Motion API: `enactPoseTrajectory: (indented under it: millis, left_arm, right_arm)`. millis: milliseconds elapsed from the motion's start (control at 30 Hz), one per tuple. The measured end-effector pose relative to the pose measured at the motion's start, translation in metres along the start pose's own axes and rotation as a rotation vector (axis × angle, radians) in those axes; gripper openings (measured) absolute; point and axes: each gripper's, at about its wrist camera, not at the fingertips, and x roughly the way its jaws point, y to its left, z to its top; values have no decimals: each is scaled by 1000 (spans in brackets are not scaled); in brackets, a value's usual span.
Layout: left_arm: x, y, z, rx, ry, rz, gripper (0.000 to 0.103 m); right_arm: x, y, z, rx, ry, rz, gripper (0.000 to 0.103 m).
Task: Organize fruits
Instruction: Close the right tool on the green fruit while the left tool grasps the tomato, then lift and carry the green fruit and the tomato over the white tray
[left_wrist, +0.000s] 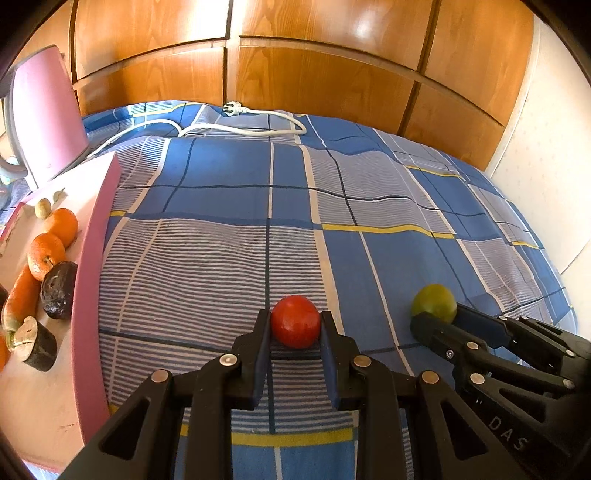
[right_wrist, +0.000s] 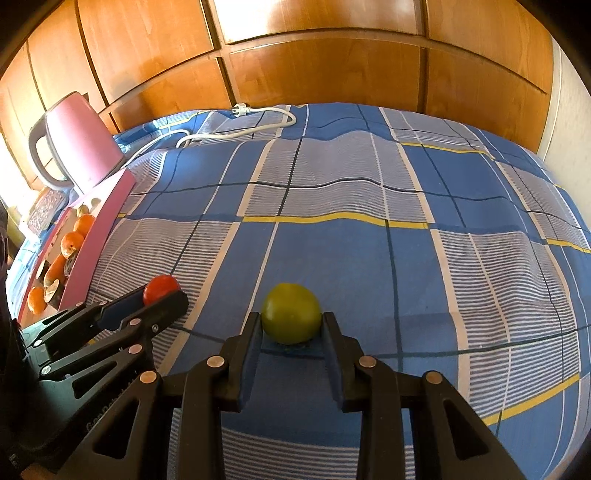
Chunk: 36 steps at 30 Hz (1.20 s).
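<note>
A red tomato (left_wrist: 295, 326) sits between the fingers of my left gripper (left_wrist: 295, 325), which is shut on it on the blue checked bedspread (left_wrist: 229, 206). A green fruit (right_wrist: 291, 318) sits between the fingers of my right gripper (right_wrist: 291, 321), shut on it on the bedspread. In the left wrist view the right gripper (left_wrist: 437, 314) and green fruit (left_wrist: 434, 303) show at the right. In the right wrist view the left gripper (right_wrist: 162, 295) and tomato (right_wrist: 160, 289) show at the left. A pink tray (left_wrist: 96, 258) at the left holds oranges (left_wrist: 55, 240), a carrot (left_wrist: 22, 299) and dark pieces.
A pink kettle (left_wrist: 46, 118) stands behind the tray, with its white cord and plug (left_wrist: 236, 127) lying across the far bedspread. Wooden wardrobe panels (left_wrist: 295, 66) rise behind the bed. A white wall (left_wrist: 546, 177) is at the right.
</note>
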Motion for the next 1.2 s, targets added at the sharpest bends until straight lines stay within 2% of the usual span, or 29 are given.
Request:
enactPoseTrajectory:
  millis: [433,1200]
  left_arm:
    - [-18,3,-2,-11,-27,0,25]
    - [-52,23,5,-51,-100,22,25]
  right_arm:
    - [-8,8,-5,0,-10,6,32]
    - [-21,27,6,-28,-50,31,32]
